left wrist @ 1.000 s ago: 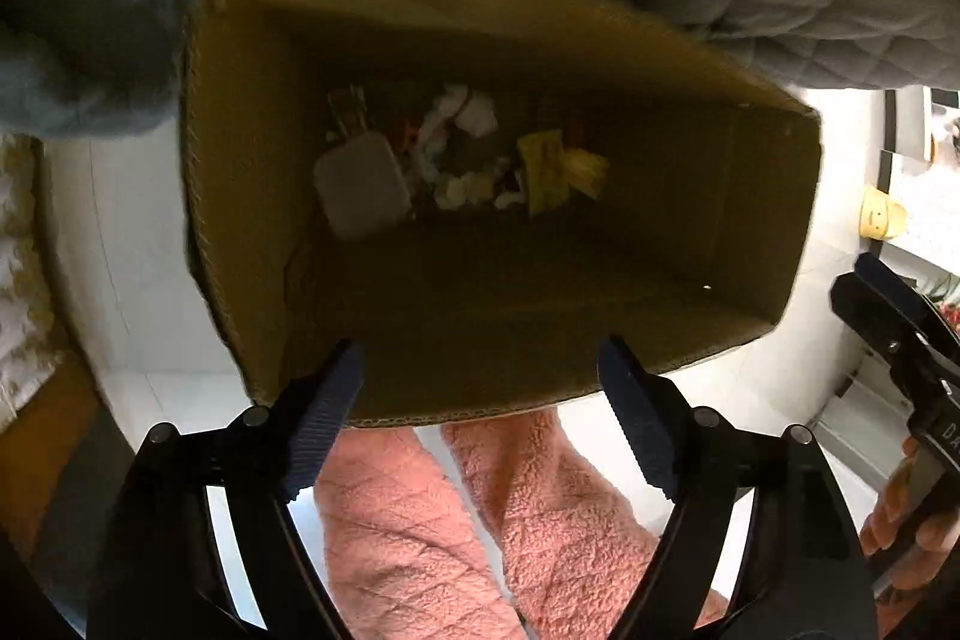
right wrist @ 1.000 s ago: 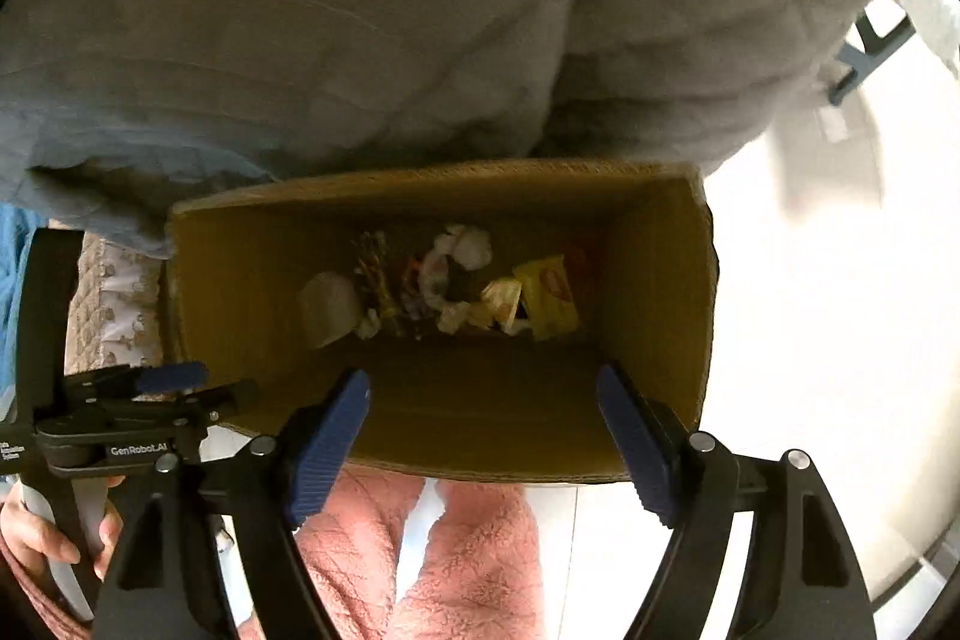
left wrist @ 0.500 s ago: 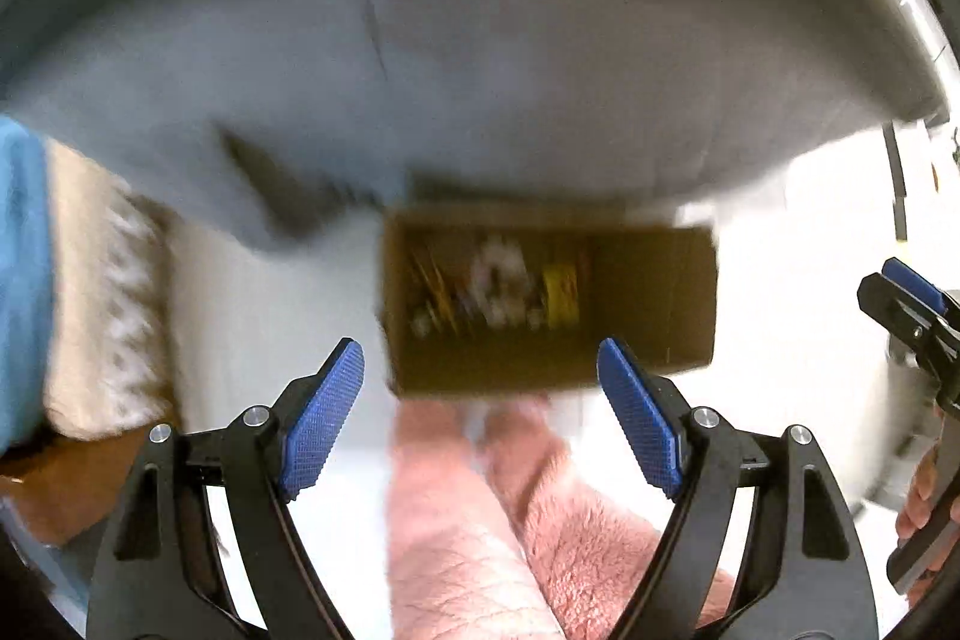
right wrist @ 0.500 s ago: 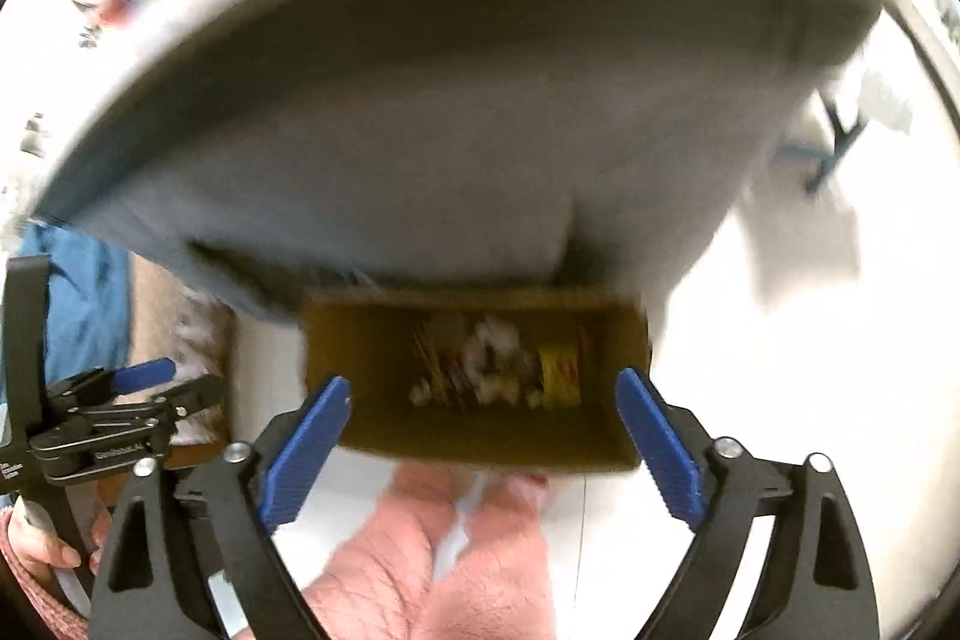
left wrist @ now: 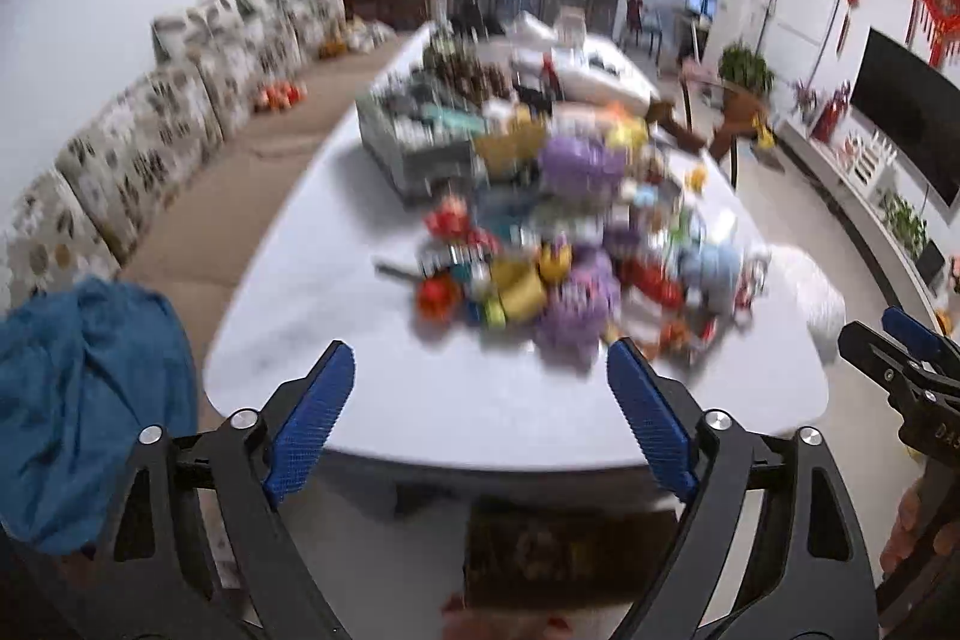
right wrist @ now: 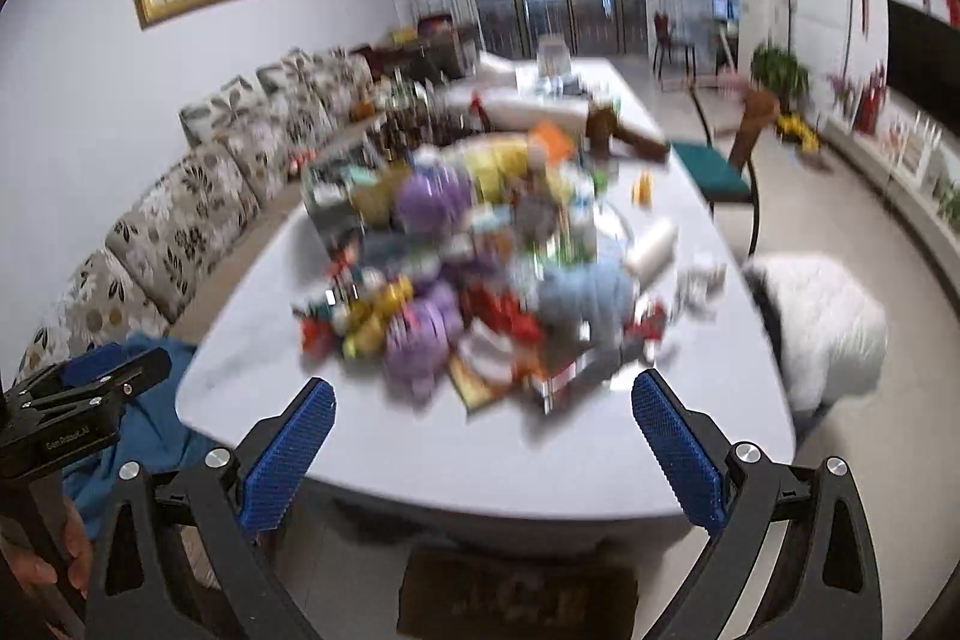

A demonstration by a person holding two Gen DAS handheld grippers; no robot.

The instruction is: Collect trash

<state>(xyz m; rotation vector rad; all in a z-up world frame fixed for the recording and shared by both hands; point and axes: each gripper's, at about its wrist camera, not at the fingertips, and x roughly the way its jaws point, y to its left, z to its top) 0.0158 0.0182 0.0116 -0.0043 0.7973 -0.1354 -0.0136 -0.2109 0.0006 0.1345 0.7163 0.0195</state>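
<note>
Lying heaped at the desk's (left wrist: 372, 292) middle, the blurred clutter (left wrist: 558, 274) held whatever trash remained; a brown box (right wrist: 516, 601) sat on the floor at six o'clock, seemingly placed to catch it. Left tongs (left wrist: 480, 424) and right tongs (right wrist: 483, 457) hung wide and empty, aimed toward twelve, likely scouting.

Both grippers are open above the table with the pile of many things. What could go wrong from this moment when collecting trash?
The heap of colourful mixed items on the white table is blurred, so trash may be confused with things to keep. The open right gripper and open left gripper hold nothing; reaching into the crowded heap might push pieces off the edge. The brown cardboard box sits low, partly hidden, so drops may miss.
</note>
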